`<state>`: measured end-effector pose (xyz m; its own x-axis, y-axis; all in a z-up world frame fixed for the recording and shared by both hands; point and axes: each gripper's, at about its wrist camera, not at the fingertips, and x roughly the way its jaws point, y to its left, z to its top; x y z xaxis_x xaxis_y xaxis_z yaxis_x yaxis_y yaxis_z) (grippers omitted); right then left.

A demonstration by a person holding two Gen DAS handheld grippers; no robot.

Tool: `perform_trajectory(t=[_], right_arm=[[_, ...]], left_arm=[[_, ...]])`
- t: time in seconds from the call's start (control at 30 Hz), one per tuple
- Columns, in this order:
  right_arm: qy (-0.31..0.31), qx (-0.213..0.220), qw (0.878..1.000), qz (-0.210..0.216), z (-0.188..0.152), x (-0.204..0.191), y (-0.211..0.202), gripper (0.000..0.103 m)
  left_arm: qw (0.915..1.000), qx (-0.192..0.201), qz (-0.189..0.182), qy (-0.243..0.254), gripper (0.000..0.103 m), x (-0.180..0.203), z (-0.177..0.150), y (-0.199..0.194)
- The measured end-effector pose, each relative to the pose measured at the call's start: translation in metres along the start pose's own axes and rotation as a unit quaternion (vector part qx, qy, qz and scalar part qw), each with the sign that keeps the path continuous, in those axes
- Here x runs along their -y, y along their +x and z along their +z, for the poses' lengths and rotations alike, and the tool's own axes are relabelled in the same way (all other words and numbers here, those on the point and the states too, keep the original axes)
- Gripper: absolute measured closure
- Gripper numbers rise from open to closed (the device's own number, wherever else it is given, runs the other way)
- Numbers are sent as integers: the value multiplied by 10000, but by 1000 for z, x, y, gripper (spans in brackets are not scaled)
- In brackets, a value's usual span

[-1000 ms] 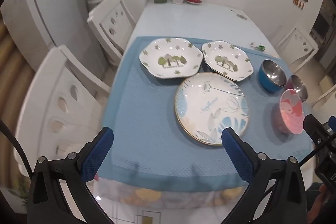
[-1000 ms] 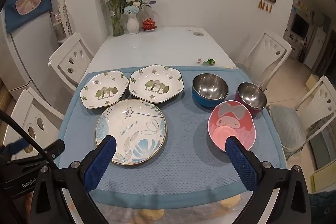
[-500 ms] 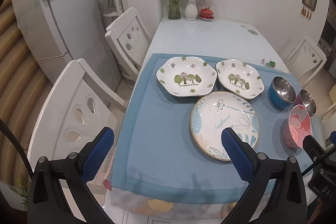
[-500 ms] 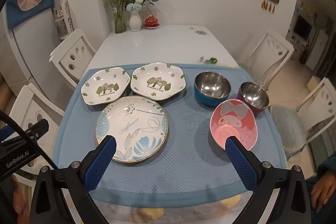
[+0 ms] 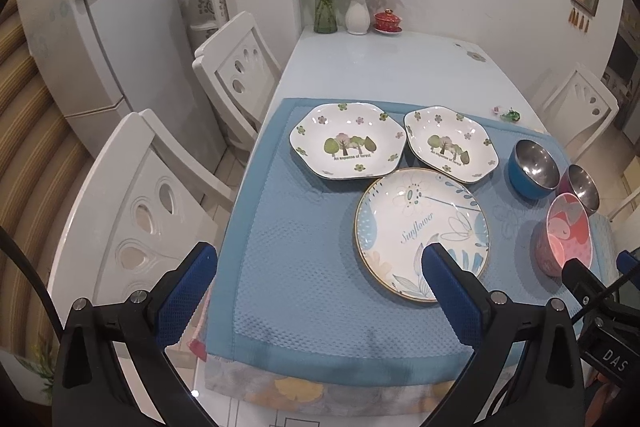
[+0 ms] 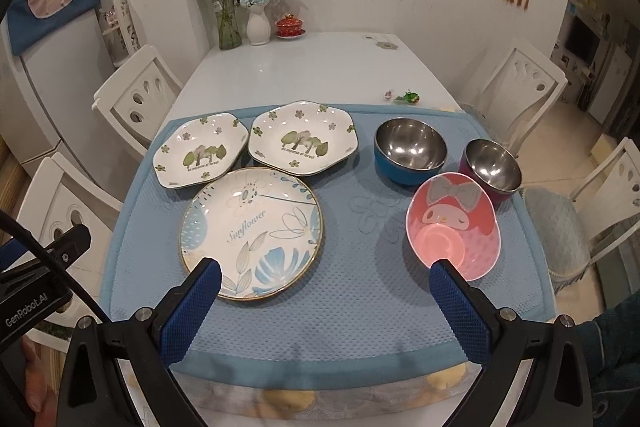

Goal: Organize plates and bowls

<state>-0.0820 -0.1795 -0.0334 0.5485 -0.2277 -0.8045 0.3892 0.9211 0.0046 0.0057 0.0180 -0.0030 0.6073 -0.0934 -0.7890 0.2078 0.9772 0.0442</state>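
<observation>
White dining table (image 6: 304, 67) in a small room, white chairs down both sides, and a blue mat (image 6: 360, 307) covering the near end with all the dishes on it. At the far edge there's a glass vase of flowers (image 6: 229, 19), a small white vase (image 6: 258, 27) and a red lidded cup (image 6: 290, 25). Something tiny and green (image 6: 411, 97) sits on the bare table just past the mat's far edge.

Plates are on the left half of the mat. Two hexagonal plates with tree prints, left hex plate (image 6: 200, 155) and right hex plate (image 6: 302, 143), sit side by side along the far edge, rims about touching, printed text reading toward the near edge. The round Sunflower plate (image 6: 250, 231) is closer to the near edge, gold rim, blue leaves, its far rim tucked right against both hex plates. Lettering runs diagonally, rising to the right.

Bowls are on the right half, all upright: blue steel bowl (image 6: 410, 155), maroon steel bowl (image 6: 492, 169) near the right edge, and a pink cartoon bowl (image 6: 454, 225) just in front, touching or nearly touching the maroon one.

Right gripper (image 6: 325, 283) hangs over the near edge, fingers (image 6: 460, 307) spread wide, nothing in them. Left gripper (image 5: 320, 269) is over the near left corner, fingers (image 5: 184, 295) also wide apart and empty. Nothing's blocking the dishes.
</observation>
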Motion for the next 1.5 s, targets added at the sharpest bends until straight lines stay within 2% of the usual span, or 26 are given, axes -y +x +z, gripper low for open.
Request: perform_trajectory(t=[0.43, 1.0, 1.2, 1.37, 1.5], right_arm=[[42, 62, 9999, 84, 1, 6, 2, 0], [-320, 182, 9993, 104, 4, -4, 3, 0], [-258, 163, 9994, 136, 4, -1, 4, 0], [-203, 126, 9996, 162, 4, 0, 5, 0], [-71, 142, 9996, 229, 5, 3, 3, 0]], left_arm=[[9999, -89, 8, 56, 1, -4, -1, 7], [9999, -114, -22, 76, 1, 0, 0, 12], [9997, -252, 10, -74, 1, -7, 1, 21], [9995, -268, -121, -96, 1, -6, 0, 21], [9986, -471, -187, -156, 1, -9, -2, 29]])
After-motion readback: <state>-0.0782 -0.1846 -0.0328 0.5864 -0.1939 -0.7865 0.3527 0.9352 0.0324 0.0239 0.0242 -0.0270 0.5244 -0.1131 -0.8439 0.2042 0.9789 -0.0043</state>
